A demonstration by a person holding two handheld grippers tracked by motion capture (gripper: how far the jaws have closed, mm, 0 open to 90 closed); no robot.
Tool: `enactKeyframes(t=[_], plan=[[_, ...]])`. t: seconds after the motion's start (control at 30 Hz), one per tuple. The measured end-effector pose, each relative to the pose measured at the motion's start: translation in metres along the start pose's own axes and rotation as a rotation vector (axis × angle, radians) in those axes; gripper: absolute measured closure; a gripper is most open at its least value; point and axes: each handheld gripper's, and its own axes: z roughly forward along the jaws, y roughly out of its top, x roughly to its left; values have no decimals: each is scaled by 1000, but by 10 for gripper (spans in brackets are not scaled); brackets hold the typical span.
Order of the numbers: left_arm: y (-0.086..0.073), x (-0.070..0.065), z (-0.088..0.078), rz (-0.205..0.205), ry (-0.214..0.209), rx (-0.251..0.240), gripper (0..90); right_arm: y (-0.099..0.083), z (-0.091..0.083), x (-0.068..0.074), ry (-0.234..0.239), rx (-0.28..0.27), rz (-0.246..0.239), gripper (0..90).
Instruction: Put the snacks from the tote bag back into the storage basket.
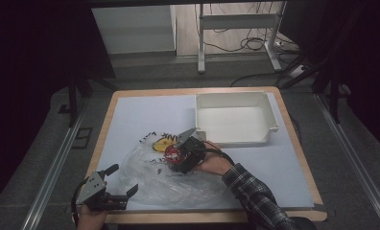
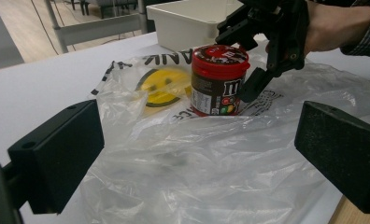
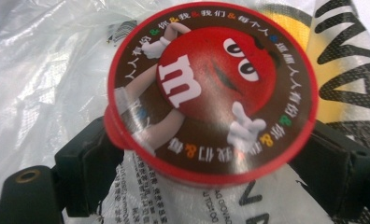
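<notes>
1. High view: the right gripper (image 1: pixel 178 154) grasps a red-lidded brown candy jar (image 1: pixel 173 154) standing on the clear crumpled plastic bag (image 1: pixel 159 182).
2. Left gripper view: the left gripper (image 2: pixel 197 158) gapes empty near the bag's edge.
3. Right gripper view: jaws flank the jar; next is probably a lift toward the white plastic bin (image 1: pixel 236 117).

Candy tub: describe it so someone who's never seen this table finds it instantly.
On the pale table top, look near the middle, in front of the white bin, where a crumpled clear plastic bag lies. The candy tub stands upright on that bag, between the right tongs. It is the one small brown cylinder with a red lid showing a red cartoon candy face.
</notes>
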Motion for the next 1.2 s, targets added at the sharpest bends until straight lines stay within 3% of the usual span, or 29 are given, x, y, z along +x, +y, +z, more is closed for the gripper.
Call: enactKeyframes(t=[0.3,0.47,0.9,1.2], plan=[[0,0,0,5,0,5,13,2,9,-3,-1,13,-20,167],[0,-1,1,14,1,13,13,3,13,-3,13,9,-22,227],[0,-1,0,17,4,13,13,3,13,2,-15,6,24,258],[0,-1,0,16,4,13,13,4,11,5,-22,11,27,259]])
